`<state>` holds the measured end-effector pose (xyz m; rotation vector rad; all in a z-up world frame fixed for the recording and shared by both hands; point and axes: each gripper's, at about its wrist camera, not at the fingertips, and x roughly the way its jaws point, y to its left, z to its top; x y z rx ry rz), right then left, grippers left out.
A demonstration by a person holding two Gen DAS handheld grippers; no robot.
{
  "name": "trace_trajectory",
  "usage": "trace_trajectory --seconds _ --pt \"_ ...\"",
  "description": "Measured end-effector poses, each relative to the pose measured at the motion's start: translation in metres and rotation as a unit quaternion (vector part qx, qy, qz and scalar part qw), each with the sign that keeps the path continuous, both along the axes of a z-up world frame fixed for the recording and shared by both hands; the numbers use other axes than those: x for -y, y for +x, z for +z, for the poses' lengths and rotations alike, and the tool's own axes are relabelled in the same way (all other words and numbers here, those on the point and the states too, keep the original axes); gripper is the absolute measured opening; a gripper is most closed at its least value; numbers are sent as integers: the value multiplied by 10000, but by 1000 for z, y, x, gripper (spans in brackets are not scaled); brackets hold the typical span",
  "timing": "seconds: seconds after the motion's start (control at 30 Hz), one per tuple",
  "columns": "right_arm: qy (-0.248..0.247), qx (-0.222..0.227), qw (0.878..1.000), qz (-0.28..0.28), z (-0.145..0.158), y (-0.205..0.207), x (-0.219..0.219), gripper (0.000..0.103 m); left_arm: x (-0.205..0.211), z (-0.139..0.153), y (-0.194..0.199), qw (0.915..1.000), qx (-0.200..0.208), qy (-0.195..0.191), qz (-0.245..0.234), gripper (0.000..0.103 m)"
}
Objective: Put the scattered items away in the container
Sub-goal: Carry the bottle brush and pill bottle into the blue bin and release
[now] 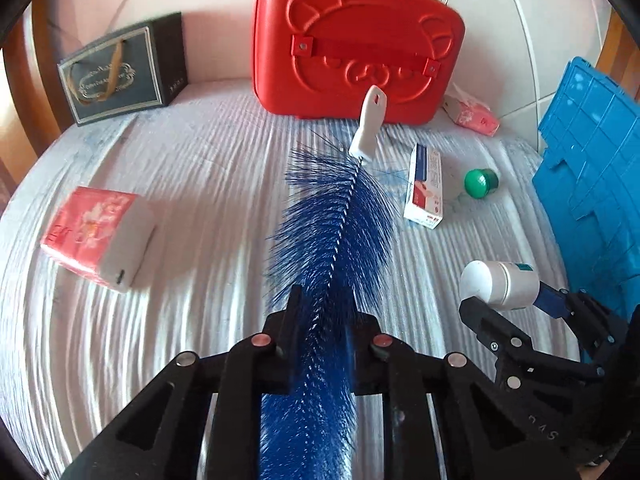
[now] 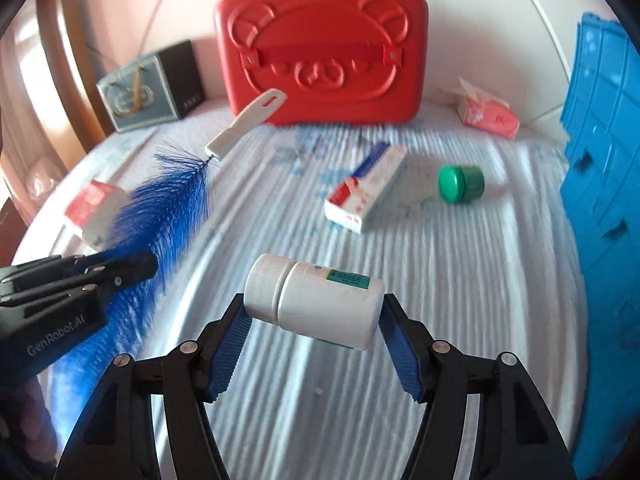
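Note:
My left gripper [image 1: 326, 312] is shut on a blue bristle brush [image 1: 340, 216] with a white handle [image 1: 369, 122], held above the bed pointing toward the red case. It also shows in the right wrist view [image 2: 168, 208]. My right gripper [image 2: 314, 312] is shut on a white pill bottle [image 2: 316, 300], held sideways by its ends above the bed. The bottle also shows in the left wrist view [image 1: 498, 284]. A blue crate [image 1: 592, 184] stands at the right edge, also in the right wrist view [image 2: 600, 200].
On the striped bed lie a red-and-white toothpaste box [image 2: 366, 188], a green-capped jar [image 2: 460, 184], and a red tissue pack [image 1: 98, 232] at left. A red bear case [image 1: 352, 44], a dark gift bag [image 1: 124, 68] and another tissue pack [image 2: 488, 114] stand at the back.

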<state>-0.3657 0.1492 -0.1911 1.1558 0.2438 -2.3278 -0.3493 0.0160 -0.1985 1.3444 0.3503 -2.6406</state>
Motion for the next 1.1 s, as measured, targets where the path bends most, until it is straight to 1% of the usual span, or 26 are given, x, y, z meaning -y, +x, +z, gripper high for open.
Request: trace_trajectory --seconds 0.37,0.6,0.73,0.93,1.1 --pt "-227 -764 9967 148 75 60 -13 65 -17 75 58 9965 -787 -275 -60 16" --pt "-165 -1081 9940 42 114 92 -26 65 -33 108 87 9932 -1082 -344 -275 16" --pt "-213 -1265 9917 -93 140 105 -37 65 -44 132 98 9896 -1318 -374 -443 16" --pt "-327 -1678 9848 -322 193 126 -69 65 -74 170 108 9837 -1593 -352 -755 16" --pt "-449 -1930 9790 -473 231 131 -113 65 -120 207 114 9776 -1856 -345 -931 16"
